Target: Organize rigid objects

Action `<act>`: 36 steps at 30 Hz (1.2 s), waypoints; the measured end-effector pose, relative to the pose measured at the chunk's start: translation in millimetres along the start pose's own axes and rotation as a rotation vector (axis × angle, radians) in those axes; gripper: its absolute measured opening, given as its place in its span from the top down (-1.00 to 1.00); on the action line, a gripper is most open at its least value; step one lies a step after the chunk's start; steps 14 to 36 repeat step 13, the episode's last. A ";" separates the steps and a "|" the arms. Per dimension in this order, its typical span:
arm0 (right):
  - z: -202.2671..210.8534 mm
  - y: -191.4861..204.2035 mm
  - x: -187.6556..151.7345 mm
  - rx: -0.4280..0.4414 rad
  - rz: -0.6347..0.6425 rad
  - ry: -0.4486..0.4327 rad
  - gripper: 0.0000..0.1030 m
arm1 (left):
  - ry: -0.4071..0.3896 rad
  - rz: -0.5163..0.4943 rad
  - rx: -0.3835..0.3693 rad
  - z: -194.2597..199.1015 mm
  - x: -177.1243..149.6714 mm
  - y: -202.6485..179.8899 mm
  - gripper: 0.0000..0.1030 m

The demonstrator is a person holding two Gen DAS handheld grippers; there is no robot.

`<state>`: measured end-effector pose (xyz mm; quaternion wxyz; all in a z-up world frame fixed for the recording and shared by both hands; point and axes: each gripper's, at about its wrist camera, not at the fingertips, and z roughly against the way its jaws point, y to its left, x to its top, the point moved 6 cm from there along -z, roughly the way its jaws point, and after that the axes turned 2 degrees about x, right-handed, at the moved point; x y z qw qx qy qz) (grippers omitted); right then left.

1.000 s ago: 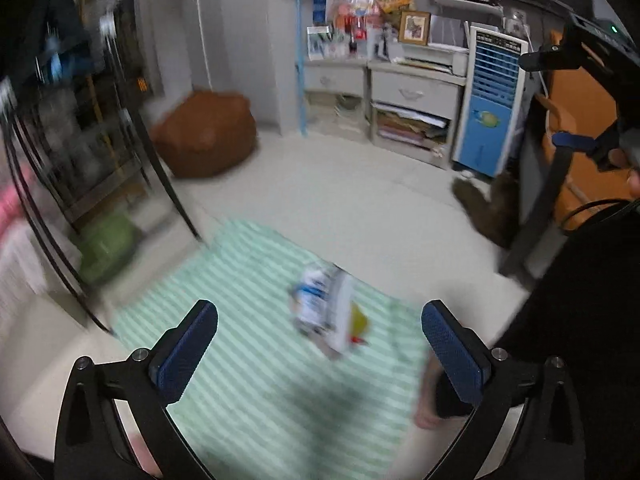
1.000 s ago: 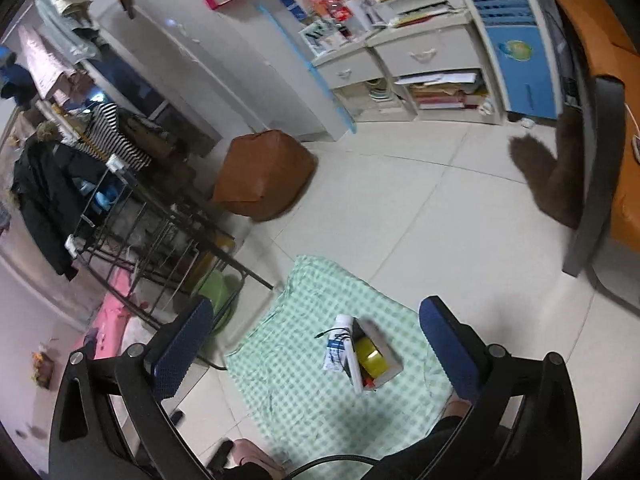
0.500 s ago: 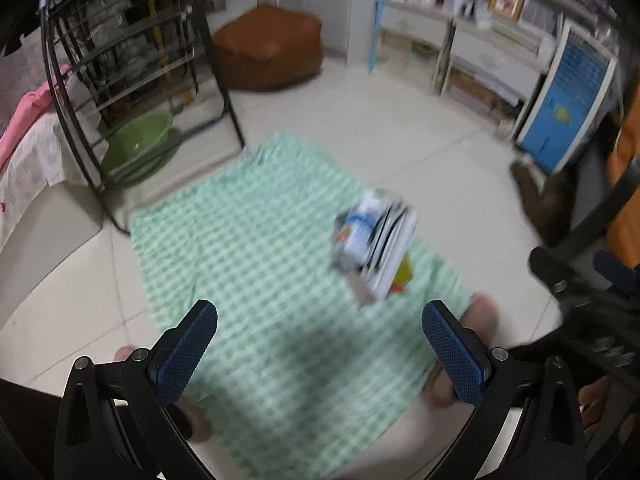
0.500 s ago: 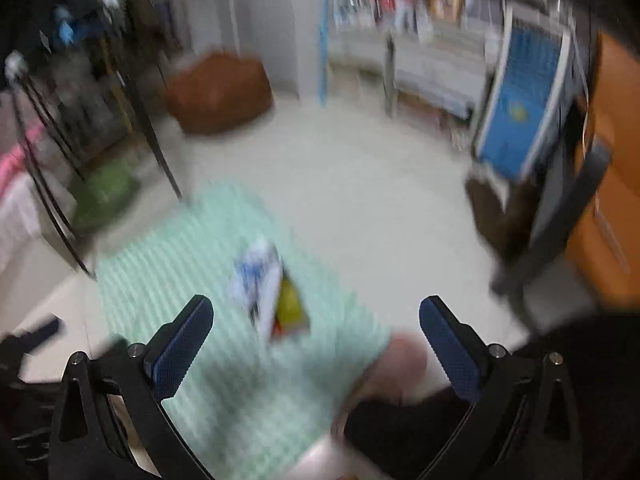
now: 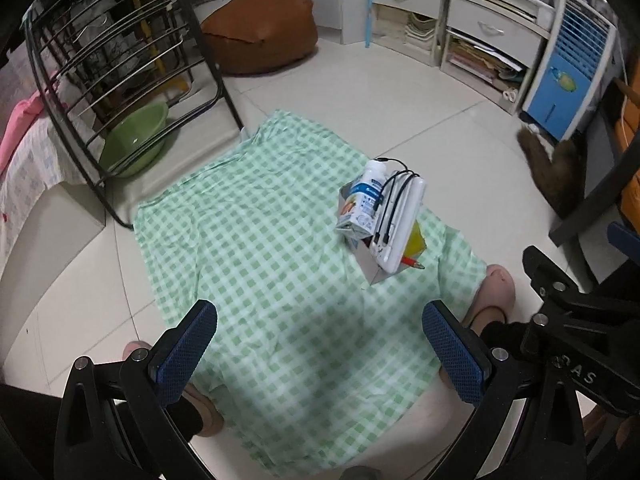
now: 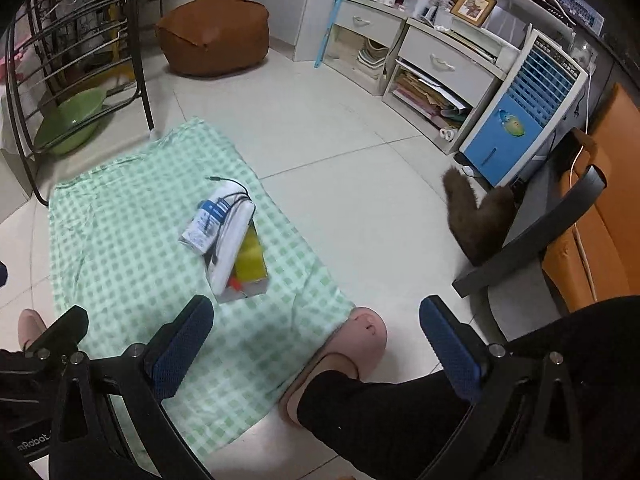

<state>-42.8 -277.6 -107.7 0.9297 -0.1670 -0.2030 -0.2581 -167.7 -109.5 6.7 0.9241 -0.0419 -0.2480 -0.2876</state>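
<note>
A small open grey box stands on a green checked cloth on the floor. It holds a white bottle with a blue label, a white power bank with a black cable, a yellow item and a red pen. The box also shows in the right wrist view, with the bottle and power bank. My left gripper is open and empty, well above the cloth. My right gripper is open and empty, above the cloth's right edge.
A black metal rack with a green basin stands at the left. A brown beanbag, white drawers and a blue-and-white air cooler line the back. The person's slippered feet rest at the cloth's edge. A chair base is right.
Both grippers have swung downward and steadied, so the cloth and box now sit in sharp view. Both stay open and empty. The box and its contents have not moved.
</note>
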 end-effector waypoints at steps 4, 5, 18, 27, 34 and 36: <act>-4.6 -0.4 -0.9 -0.018 0.006 0.011 -1.00 | -0.060 -0.050 0.021 3.6 -2.1 -6.7 -1.00; -4.7 -0.5 -1.2 -0.022 0.007 0.013 -1.00 | -0.077 -0.062 0.030 5.0 -2.9 -8.4 -1.00; -7.2 -3.1 -2.1 -0.043 0.005 0.024 -1.00 | -0.074 -0.078 0.019 1.8 -13.9 -11.2 -0.99; -7.2 -3.1 -2.1 -0.043 0.005 0.024 -1.00 | -0.074 -0.078 0.019 1.8 -13.9 -11.2 -0.99; -7.2 -3.1 -2.1 -0.043 0.005 0.024 -1.00 | -0.074 -0.078 0.019 1.8 -13.9 -11.2 -0.99; -7.2 -3.1 -2.1 -0.043 0.005 0.024 -1.00 | -0.074 -0.078 0.019 1.8 -13.9 -11.2 -0.99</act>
